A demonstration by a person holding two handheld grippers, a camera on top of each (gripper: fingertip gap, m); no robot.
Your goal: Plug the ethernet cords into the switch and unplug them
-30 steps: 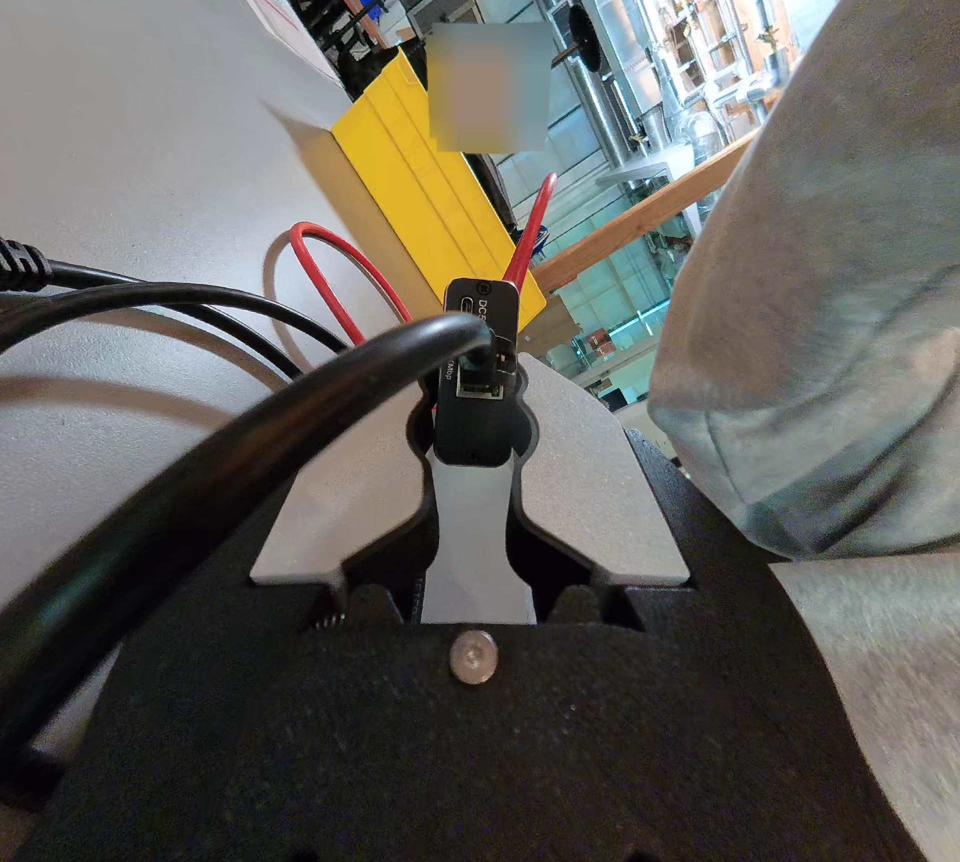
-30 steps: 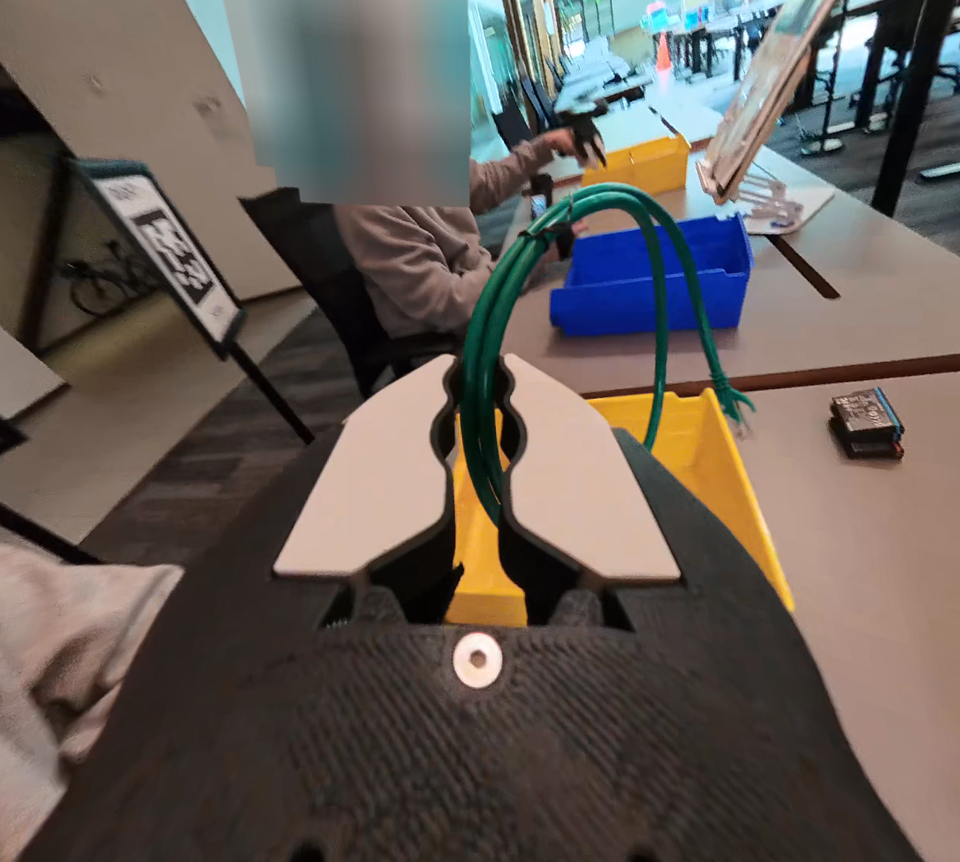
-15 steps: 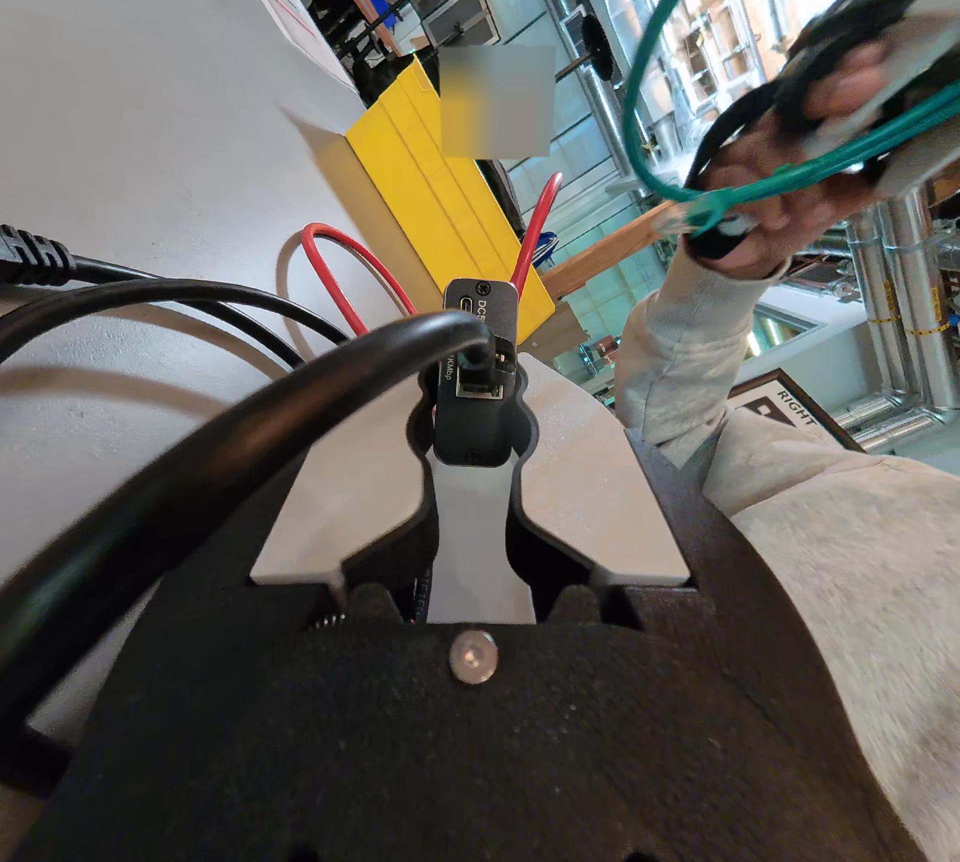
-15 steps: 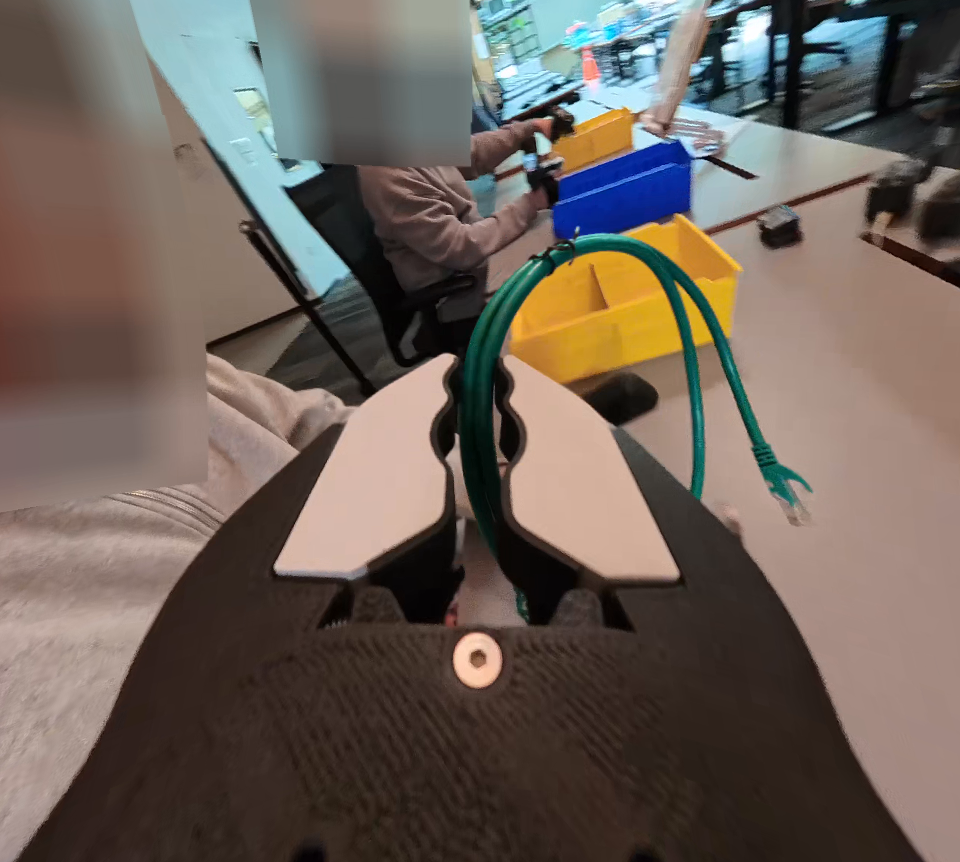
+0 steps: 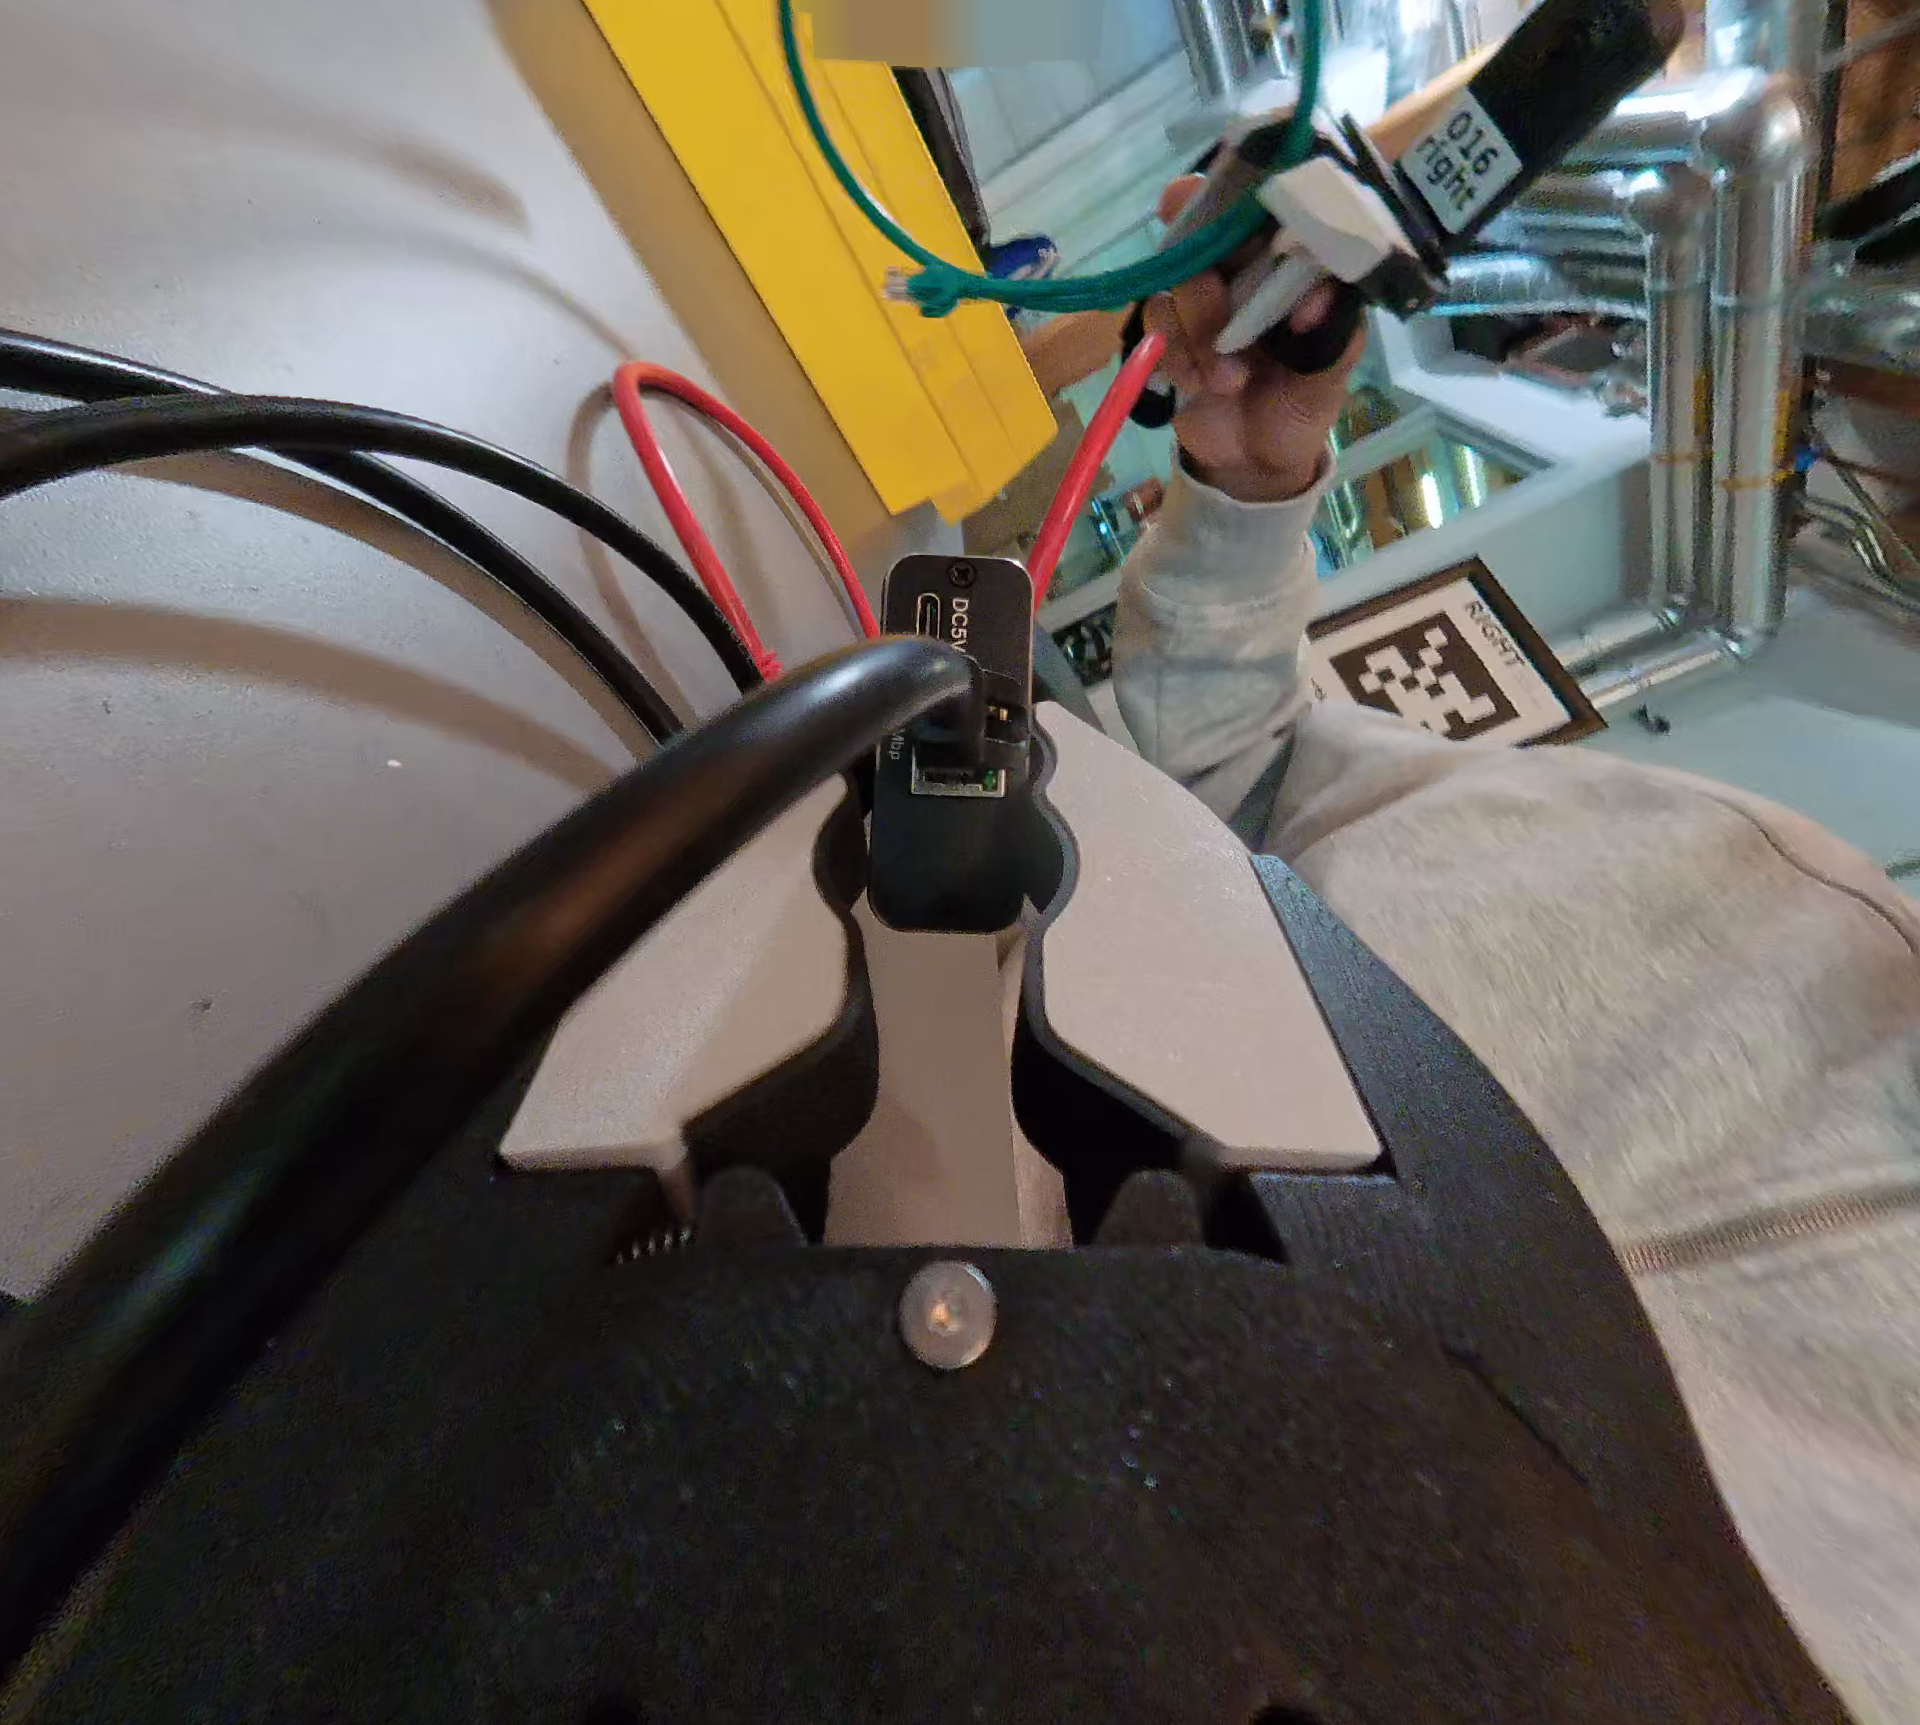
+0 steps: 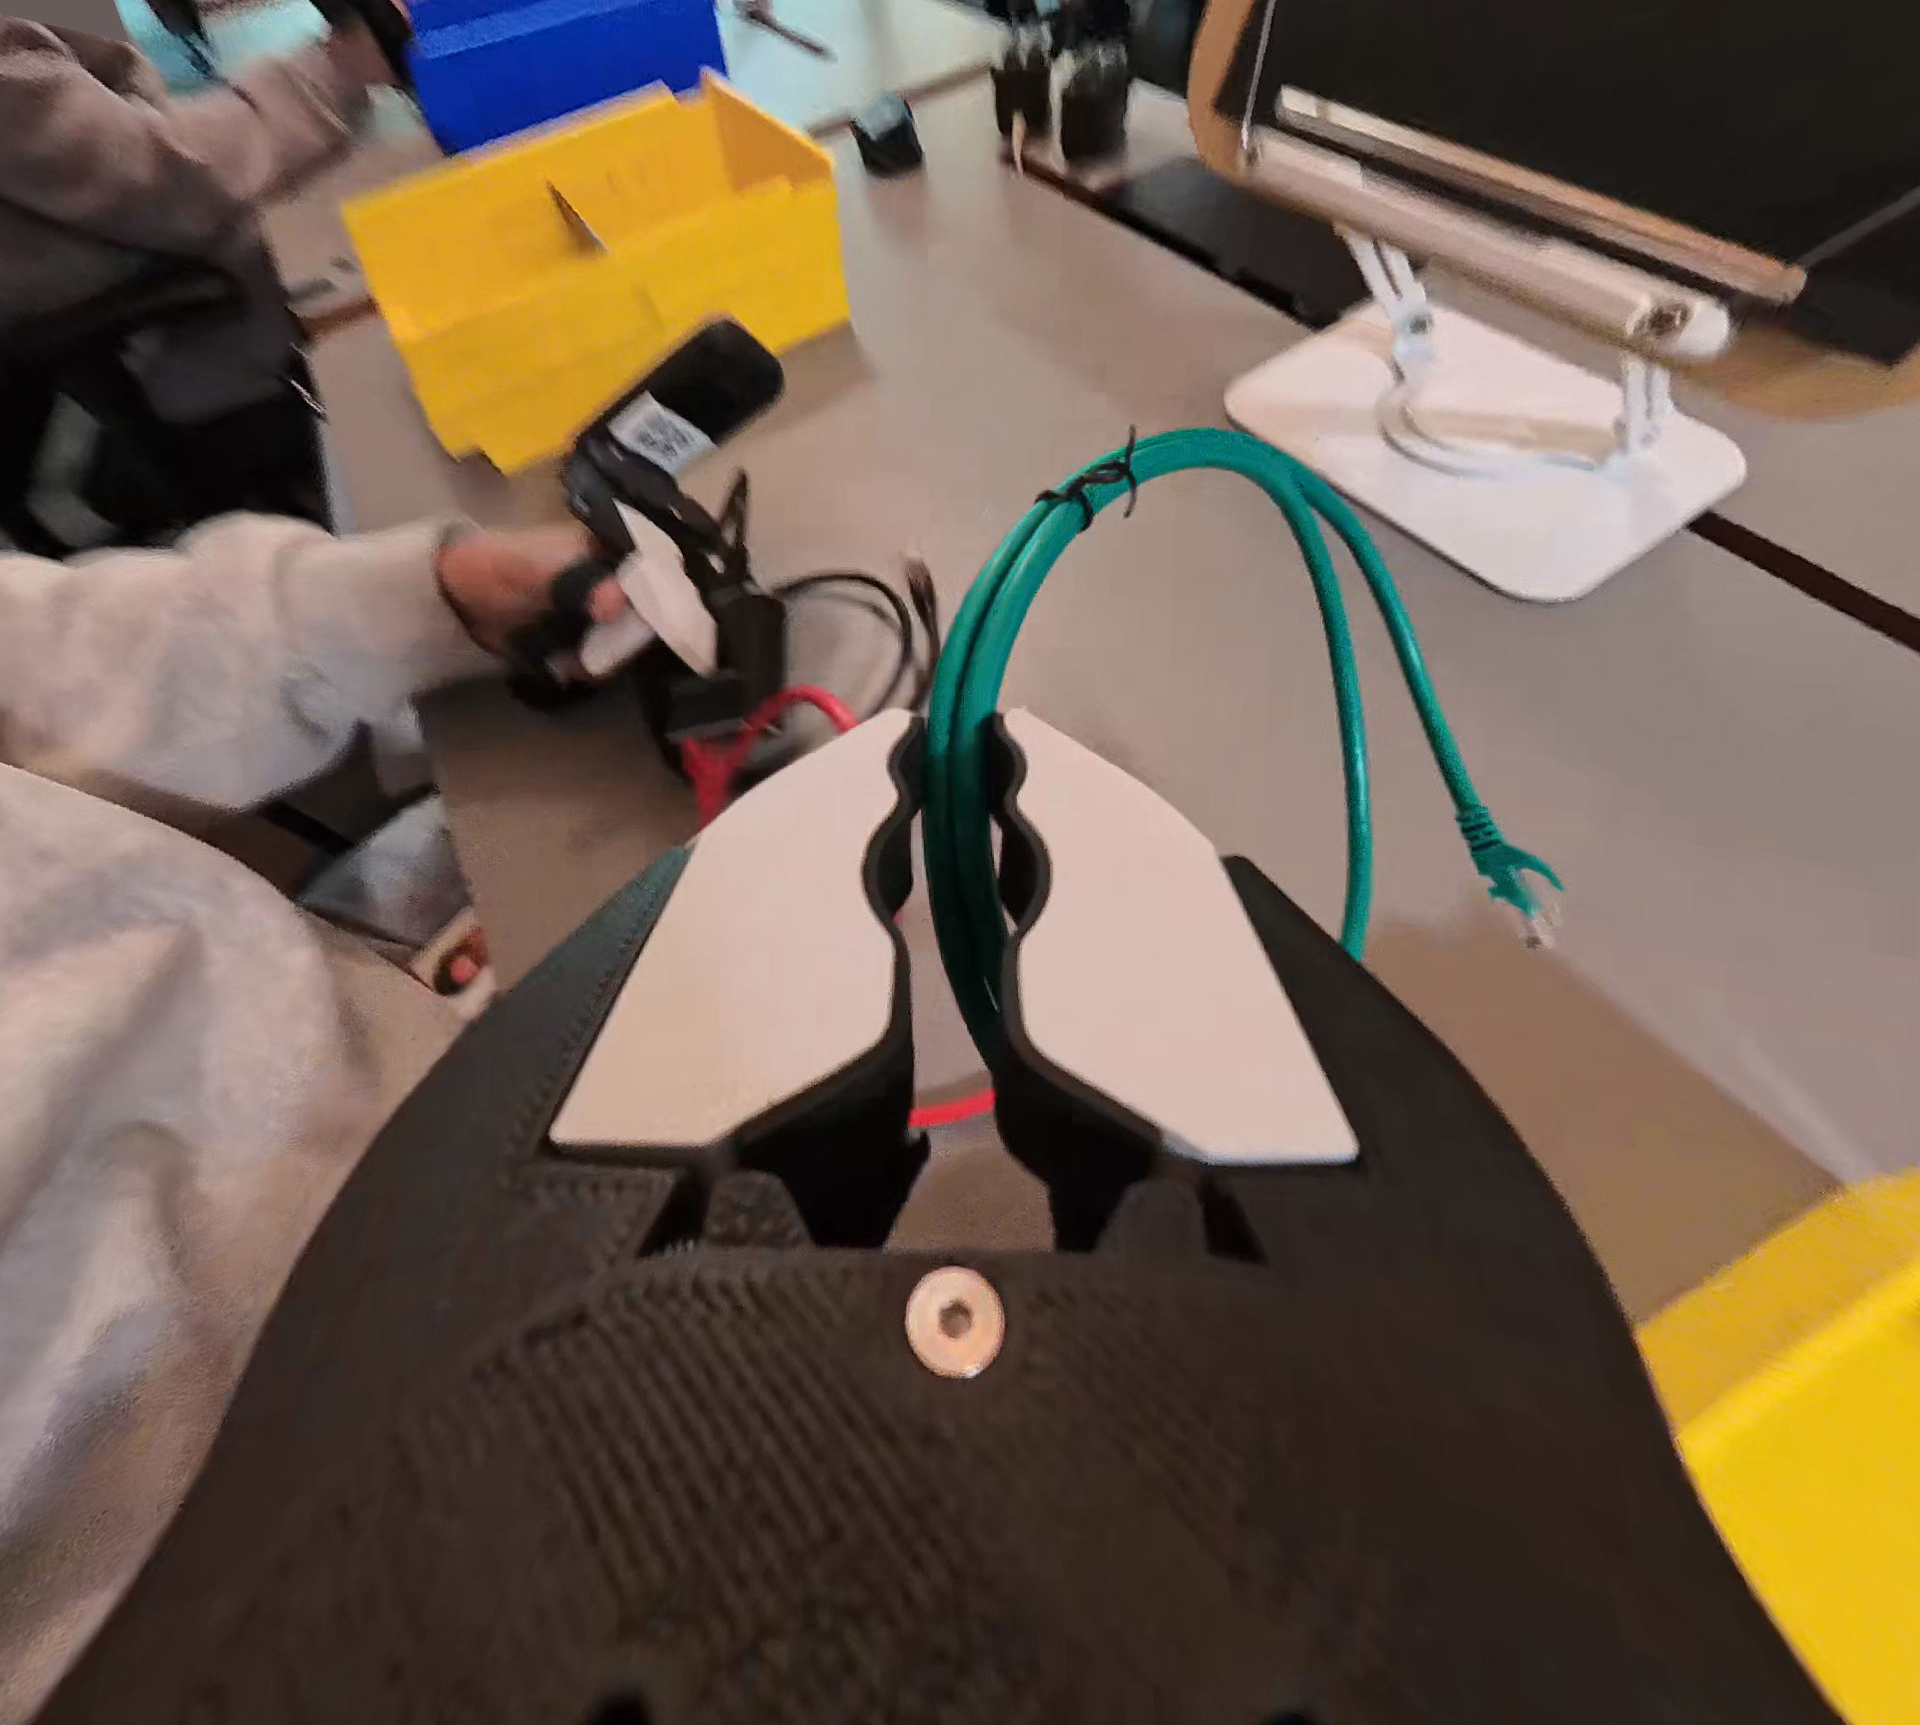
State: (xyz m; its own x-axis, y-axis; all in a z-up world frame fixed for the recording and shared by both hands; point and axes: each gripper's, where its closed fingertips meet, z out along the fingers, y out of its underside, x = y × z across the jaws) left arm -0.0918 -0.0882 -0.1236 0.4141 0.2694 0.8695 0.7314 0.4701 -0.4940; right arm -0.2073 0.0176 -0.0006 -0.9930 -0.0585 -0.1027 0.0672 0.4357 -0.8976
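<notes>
My left gripper (image 5: 951, 771) is shut on a small black switch (image 5: 956, 626), held above the grey table. A thick black cord (image 5: 582, 854) is plugged into the switch's port, and a red cord (image 5: 717, 480) loops behind it. My right gripper (image 6: 961, 740) is shut on a coiled green ethernet cord (image 6: 1340, 595) tied with a twist tie; its free plug (image 6: 1522, 901) hangs to the right. The right gripper also shows in the left wrist view (image 5: 1299, 221) with the green cord (image 5: 1039, 288). The left gripper (image 6: 675, 595) and red cord (image 6: 790, 719) show in the right wrist view.
A yellow bin (image 6: 603, 262) stands on the table beyond the left gripper, with a blue bin (image 6: 561, 44) behind it. A white tablet stand (image 6: 1486, 449) is at the right. Another yellow bin (image 6: 1808, 1426) is at the near right. A person's sleeve (image 6: 187, 636) lies left.
My right gripper has swung round with the green cord from facing the far tables to facing down over the table toward the left gripper. The left gripper still holds the switch.
</notes>
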